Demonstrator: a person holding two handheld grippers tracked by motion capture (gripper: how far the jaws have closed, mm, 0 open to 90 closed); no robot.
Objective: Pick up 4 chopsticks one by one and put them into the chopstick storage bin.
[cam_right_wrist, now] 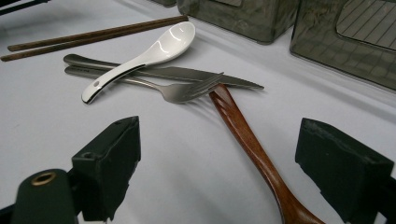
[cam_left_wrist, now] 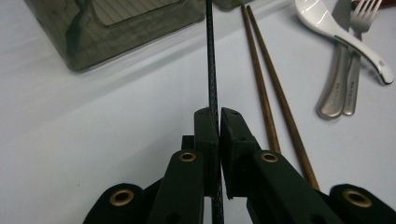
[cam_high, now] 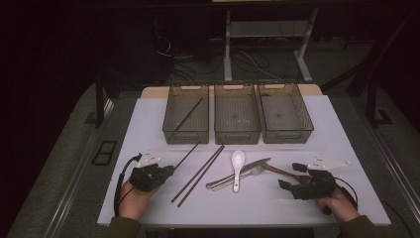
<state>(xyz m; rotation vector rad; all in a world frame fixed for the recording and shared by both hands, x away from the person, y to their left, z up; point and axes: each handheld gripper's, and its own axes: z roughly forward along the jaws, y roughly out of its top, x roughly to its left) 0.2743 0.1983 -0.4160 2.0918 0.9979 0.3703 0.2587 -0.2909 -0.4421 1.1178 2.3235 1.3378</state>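
Chopstick (cam_left_wrist: 211,60), dark and thin, is pinched near its end in the left claw (cam_left_wrist: 218,116), jaws nearly closed, tip aimed at the left bin (cam_high: 186,115) where its mate (cam_high: 188,114) already lies, so likely sorting by type. Right claw (cam_right_wrist: 219,163) stands wide, straddling the wooden spoon handle (cam_right_wrist: 247,144) on the bench (cam_high: 148,124), not gripping. Brown chopsticks (cam_left_wrist: 271,93), white spoon (cam_right_wrist: 149,53), knife (cam_right_wrist: 187,73) and fork (cam_right_wrist: 177,89) lie between the two claws, unsorted.

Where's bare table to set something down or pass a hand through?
Free: the strip between the baskets and the white spoon, the near edge in front of the brown chopsticks, and the far right beyond the right gripper. Crowded: the middle, where spoon, knife, fork and wooden utensil overlap. The left gripper clamps a dark chopstick.
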